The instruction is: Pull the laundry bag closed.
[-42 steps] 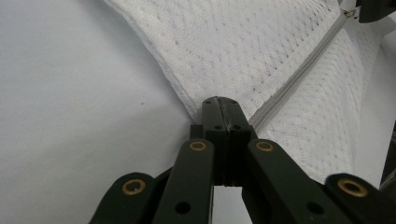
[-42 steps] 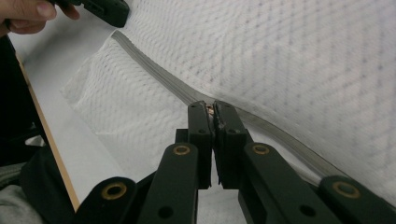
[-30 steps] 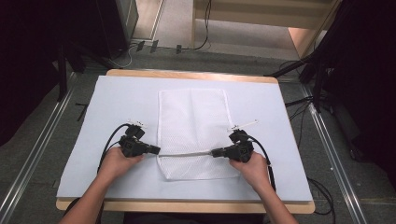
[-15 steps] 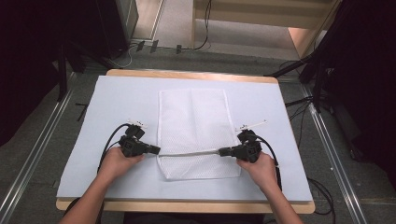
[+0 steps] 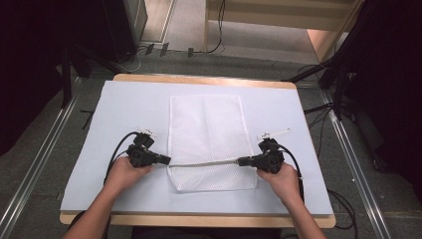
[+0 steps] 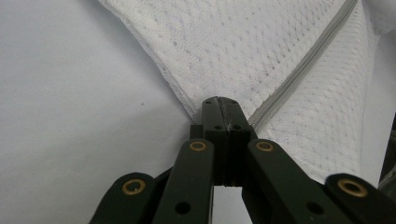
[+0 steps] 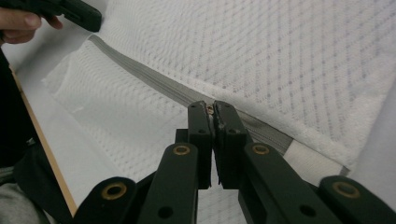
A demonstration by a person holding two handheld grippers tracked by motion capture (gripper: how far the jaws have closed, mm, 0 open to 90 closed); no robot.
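The mesh laundry bag (image 5: pixel 206 142) lies flat in the middle of the worktop (image 5: pixel 124 107), on its pale cover, its far end toward the back edge and its zipper (image 5: pixel 204 163) drawn taut in a line across the near part. From the high view the left gripper (image 5: pixel 164 160) holds one end of that line at the bag's left edge and the right gripper (image 5: pixel 242 161) holds the other end near the right edge, so the strip is slightly raised between them. In the left gripper view the fingers (image 6: pixel 219 116) are pressed together on the corner of the bag where the grey zipper tape (image 6: pixel 303 65) runs in, and the mesh fans out from the pinch without slack. That hand looks best used as an anchor: it should hold steady and low rather than pull back. In the right gripper view the fingers (image 7: pixel 201 121) are clamped on what seems to be the small brassy zipper pull (image 7: pixel 210 110), sitting right on the tape near its end by the bag's hem. I judge the pull should travel straight along the tape, level with the worktop, keeping the tape taut so the mesh beside the teeth does not bunch or snag. A steady draw seems safer than a jerk, since the hold on so small a tab could slip.
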